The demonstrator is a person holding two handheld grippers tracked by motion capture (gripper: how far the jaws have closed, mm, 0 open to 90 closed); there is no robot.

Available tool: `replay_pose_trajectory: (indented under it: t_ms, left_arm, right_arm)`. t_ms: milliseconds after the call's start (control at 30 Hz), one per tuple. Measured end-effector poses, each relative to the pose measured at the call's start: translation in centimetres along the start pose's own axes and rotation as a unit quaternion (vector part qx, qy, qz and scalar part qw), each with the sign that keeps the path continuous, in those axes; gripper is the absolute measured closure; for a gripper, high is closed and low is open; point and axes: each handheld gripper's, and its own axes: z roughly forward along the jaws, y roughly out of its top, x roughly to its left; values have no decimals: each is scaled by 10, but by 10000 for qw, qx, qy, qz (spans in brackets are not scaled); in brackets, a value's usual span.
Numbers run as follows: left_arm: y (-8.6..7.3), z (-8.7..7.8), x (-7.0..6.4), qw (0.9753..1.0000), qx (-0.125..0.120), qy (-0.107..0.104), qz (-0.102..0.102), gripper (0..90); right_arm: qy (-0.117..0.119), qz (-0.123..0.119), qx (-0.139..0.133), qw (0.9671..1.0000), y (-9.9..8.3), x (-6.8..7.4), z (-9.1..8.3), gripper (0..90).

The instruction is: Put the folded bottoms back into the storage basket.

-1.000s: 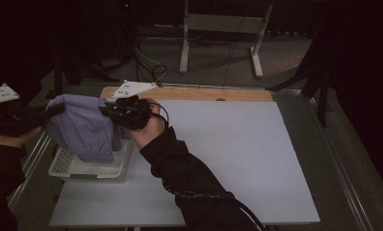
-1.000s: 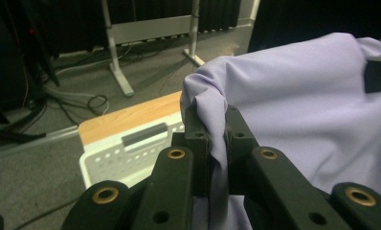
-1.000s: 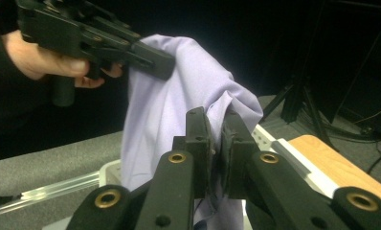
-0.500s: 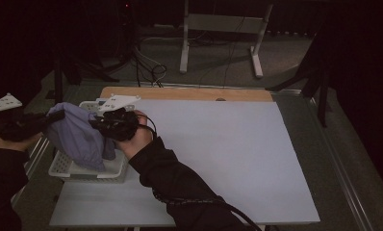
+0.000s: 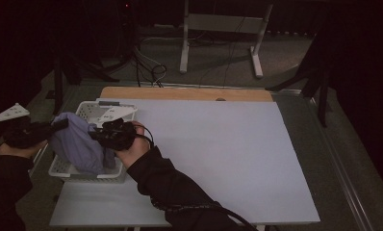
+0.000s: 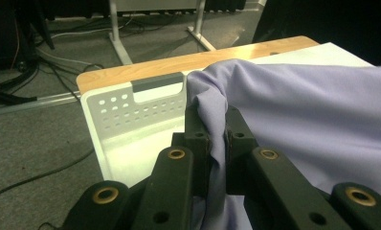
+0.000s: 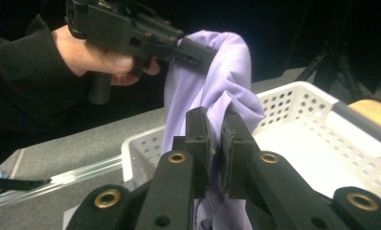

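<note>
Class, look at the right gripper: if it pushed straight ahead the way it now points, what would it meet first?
The purple cloth it already pinches; beyond that, probably the left gripper holding the same cloth over the white basket, though depth is unclear.

**Around my work spot**

A pale sheet [image 5: 218, 159] covers most of the table in front of me. A strip of wooden board [image 5: 180, 93] shows along its far edge, and a grey metal rim [image 5: 346, 168] runs down the right side. Beyond the table lies grey carpet [image 5: 295, 62]. A white stand [image 5: 218, 21] rests on it on two legs, with a tangle of dark cables [image 5: 148, 72] to its left. A dark frame [image 5: 319, 82] stands at the right.
</note>
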Motion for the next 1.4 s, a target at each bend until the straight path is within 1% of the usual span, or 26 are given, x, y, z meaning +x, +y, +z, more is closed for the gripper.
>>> replay_pose_trajectory:
  t_ms: [167,200,300,333,400,500,567,600,667,733,867,900,967,1000,1033,1133,1200,1233,1267,1333,1367,1400]
  left_arm:
    - [-6,1,3,9999,58,6,-84,846]
    - [-10,2,4,9999,101,22,-109,846]
    - [-14,4,7,9998,125,6,-147,846]
    - [-19,6,8,9997,172,-1,-195,846]
    - [-21,8,9,9996,173,-11,-235,846]
    - [-24,12,10,9995,175,-26,-268,845]
    - [-24,14,11,9994,201,-25,-279,845]
    - [-24,14,11,9994,201,-25,-279,845]
    - [-22,18,11,9994,208,-15,-291,844]
    - [-20,21,11,9994,224,-6,-278,844]
    - [-18,29,12,9992,267,13,-297,843]
    - [-18,31,12,9993,258,20,-268,843]
    - [-18,35,13,9993,259,35,-272,841]
    - [-18,36,13,9994,245,56,-245,838]
    - [-17,38,14,9992,256,49,-287,838]
    - [-16,44,15,9991,351,86,-241,838]
    - [-15,47,15,9988,389,147,-277,838]
    - [-13,49,15,9987,401,194,-255,838]
    - [-13,49,15,9987,401,194,-255,838]
    - [-12,54,17,9984,446,284,-201,838]
    - [-12,54,17,9984,446,284,-201,838]
    - [-11,57,20,9978,510,324,-267,837]
  right_arm:
    - [-11,-16,74,10000,-5,1,6,835]
    - [7,39,109,9999,-8,1,9,835]
    - [-12,53,170,9998,-12,1,12,835]
    - [-31,81,209,9997,-16,-1,15,835]
    - [-48,89,223,9997,-18,-2,16,835]
    - [-125,152,257,9995,-24,-8,18,834]
    - [-198,233,269,9992,-26,-14,18,834]
    - [-198,233,269,9992,-26,-14,18,834]
    - [-276,321,269,9987,-29,-22,18,833]
    - [-300,401,264,9984,-30,-26,18,833]
    - [-422,418,293,9978,-33,-35,20,832]
    - [-464,419,305,9976,-34,-37,20,832]
    - [-478,503,270,9972,-34,-42,20,831]
    - [-510,489,269,9971,-35,-45,20,830]
    - [-555,466,282,9970,-35,-47,21,830]
    - [-641,484,318,9963,-36,-53,23,829]
    - [-687,504,325,9958,-37,-57,25,829]
    - [-726,491,331,9956,-37,-59,26,829]
    - [-726,491,331,9956,-37,-59,26,829]
    - [-820,469,364,9949,-35,-66,30,828]
    - [-820,469,364,9949,-35,-66,30,828]
    - [-845,462,375,9946,-34,-69,34,828]
